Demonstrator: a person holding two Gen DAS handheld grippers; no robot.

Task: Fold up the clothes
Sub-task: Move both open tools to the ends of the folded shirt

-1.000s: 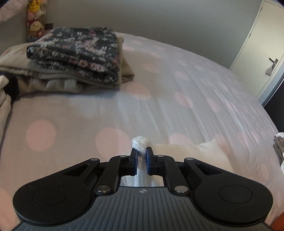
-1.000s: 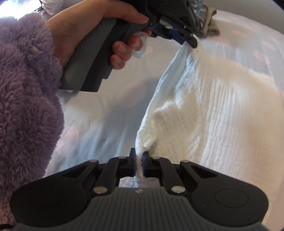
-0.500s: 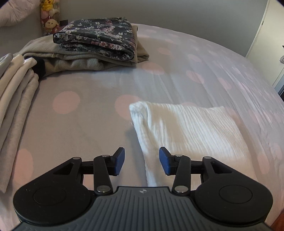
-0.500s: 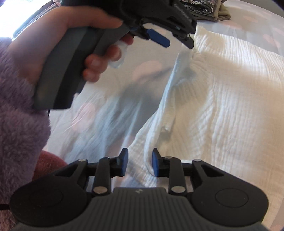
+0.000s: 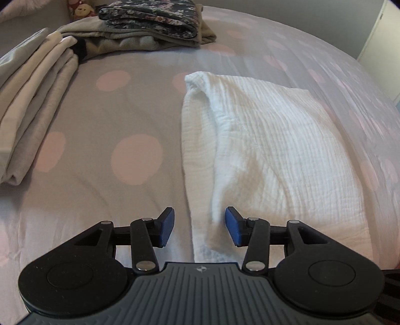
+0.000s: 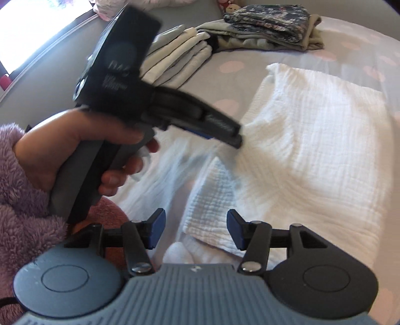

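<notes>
My left gripper [image 5: 199, 226] hangs above the near left edge of the folded white crinkled cotton garment [image 5: 270, 150], its blue-padded jaws opening, about halfway apart, with nothing pressed between them; the cloth's edge lies below the gap, untouched. My right gripper [image 6: 195, 230] is opening too, its jaws roughly half wide and gripping nothing, poised over the garment's near corner, where a folded layer sits on top. The garment lies flat on the grey bedsheet with pink dots [image 5: 105, 117]. Beyond it a stack of folded beige cloths [image 5: 32, 105] rests at the left, and a dark floral folded garment [image 5: 150, 17] sits on an olive one farther back. My left hand [image 6: 82, 152], in a fluffy purple sleeve [image 6: 22, 200], grips the left tool's handle.
</notes>
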